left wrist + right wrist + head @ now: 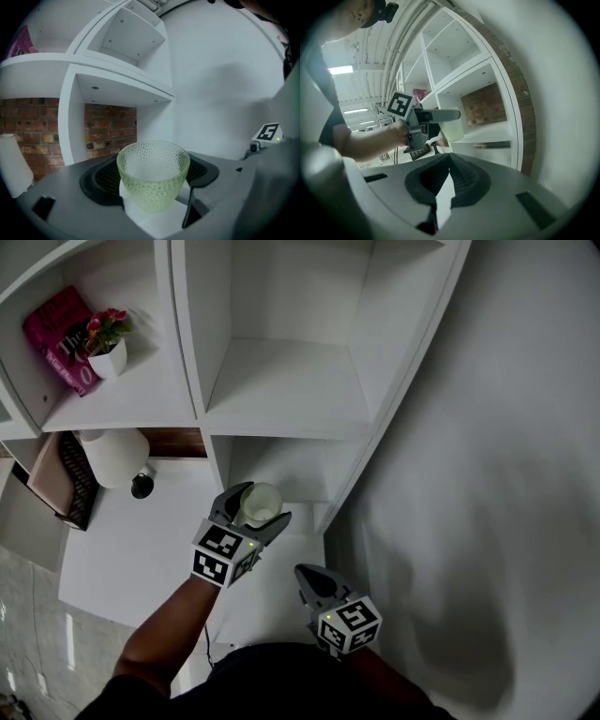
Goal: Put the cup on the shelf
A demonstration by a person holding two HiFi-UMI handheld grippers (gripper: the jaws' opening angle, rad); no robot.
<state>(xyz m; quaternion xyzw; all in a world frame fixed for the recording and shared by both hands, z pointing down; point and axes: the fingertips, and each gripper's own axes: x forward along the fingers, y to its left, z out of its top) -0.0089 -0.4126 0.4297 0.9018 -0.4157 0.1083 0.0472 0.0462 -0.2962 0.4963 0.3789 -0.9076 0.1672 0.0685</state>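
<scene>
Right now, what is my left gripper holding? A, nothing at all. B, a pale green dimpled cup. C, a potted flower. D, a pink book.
B: the left gripper view shows the pale green dimpled cup upright between the two dark pads of the left gripper, with a pad against each side of it.

A home-like room, shown by a white shelf [281, 381] holding book [58, 334], potted flowers [108, 341], lamp [112, 457]

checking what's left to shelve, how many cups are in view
1: the green cup, clamped between the fingers of the left gripper, in front of the shelf. Others may be hidden in unseen compartments.
</scene>
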